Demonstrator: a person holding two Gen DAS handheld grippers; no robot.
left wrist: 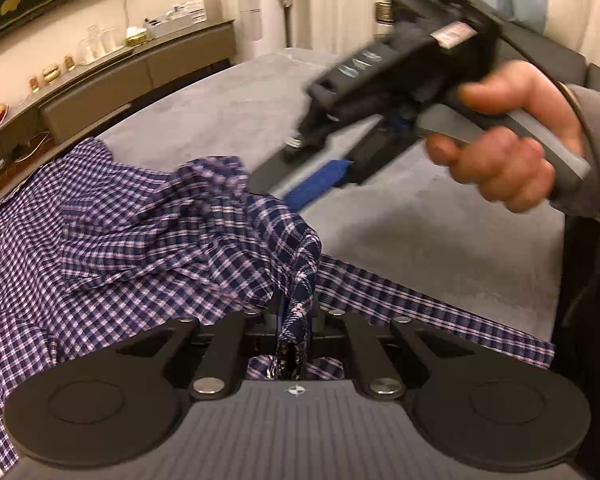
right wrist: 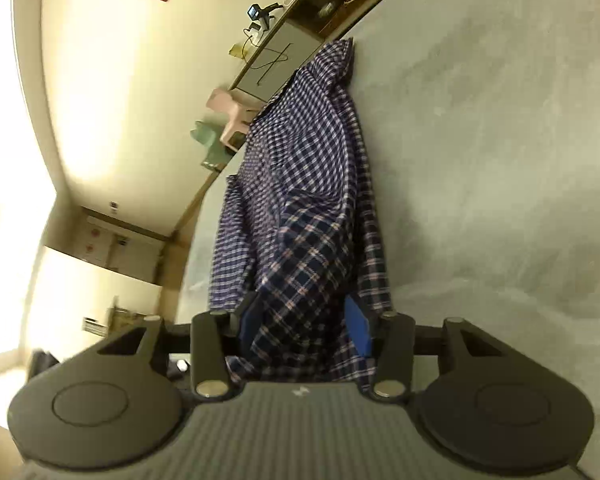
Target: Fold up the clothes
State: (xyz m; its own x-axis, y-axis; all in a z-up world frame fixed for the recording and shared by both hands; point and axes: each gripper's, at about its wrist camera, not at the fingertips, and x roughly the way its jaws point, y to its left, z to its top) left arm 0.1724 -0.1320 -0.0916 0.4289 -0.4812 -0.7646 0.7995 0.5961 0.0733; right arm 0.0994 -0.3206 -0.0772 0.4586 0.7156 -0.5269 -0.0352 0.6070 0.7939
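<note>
A navy and white checked shirt [left wrist: 112, 240] lies bunched on a grey bed cover [left wrist: 420, 240]. My left gripper [left wrist: 296, 320] is shut on a fold of the shirt, which hangs up between its jaws. My right gripper [left wrist: 276, 188] shows in the left wrist view, held in a hand, its blue-padded fingers [left wrist: 312, 188] wide apart and touching the raised fabric. In the right wrist view the shirt [right wrist: 300, 208] stretches away from my right gripper [right wrist: 304, 320], and cloth lies loosely between its open fingers [right wrist: 358, 328].
A long low cabinet [left wrist: 140, 72] with jars and small items runs along the wall beyond the bed. Pink and green stools [right wrist: 228, 120] stand by the bed's edge. Curtains [left wrist: 340, 0] hang at the back.
</note>
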